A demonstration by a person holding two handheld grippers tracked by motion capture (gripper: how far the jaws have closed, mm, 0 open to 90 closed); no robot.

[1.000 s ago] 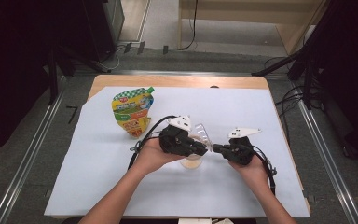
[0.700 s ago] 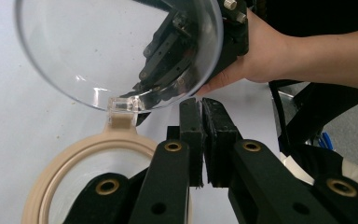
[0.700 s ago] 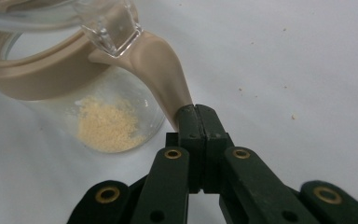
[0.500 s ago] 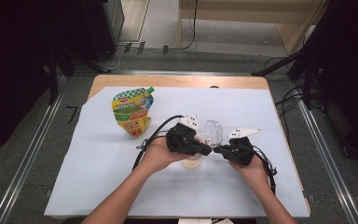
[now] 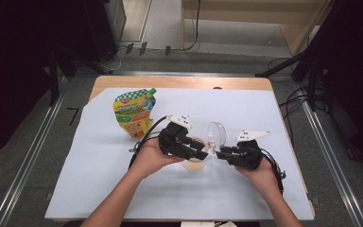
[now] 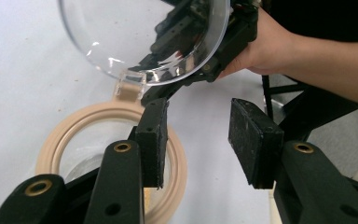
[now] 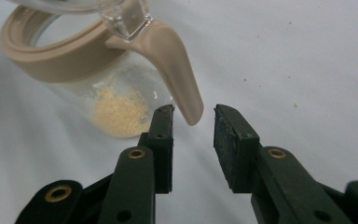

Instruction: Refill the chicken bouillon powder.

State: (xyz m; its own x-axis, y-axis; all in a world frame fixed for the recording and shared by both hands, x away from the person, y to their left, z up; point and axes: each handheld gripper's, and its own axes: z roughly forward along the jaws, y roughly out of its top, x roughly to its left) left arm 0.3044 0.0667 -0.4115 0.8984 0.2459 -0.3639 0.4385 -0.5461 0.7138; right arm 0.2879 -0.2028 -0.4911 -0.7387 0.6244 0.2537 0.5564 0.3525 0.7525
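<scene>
on white sheet [image 5: 123, 189] over wooden table [image 5: 179, 82]: jar [image 5: 194, 163] lid up, both grippers' fingers just opened, empty.

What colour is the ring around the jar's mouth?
Beige rim; clearest in the left gripper view.

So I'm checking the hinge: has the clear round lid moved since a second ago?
Yes. The clear round lid has swung up, away from the yellow-green pouch, and stands upright.

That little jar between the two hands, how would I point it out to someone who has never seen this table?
Start at the white mat covering the wooden table. Near its middle, between both hand-held tongs, stands a small clear jar with a beige rim. Unlike the colourful pouch farther back, it is see-through, holds some yellowish powder, and has a clear round lid flipped upright.
</scene>
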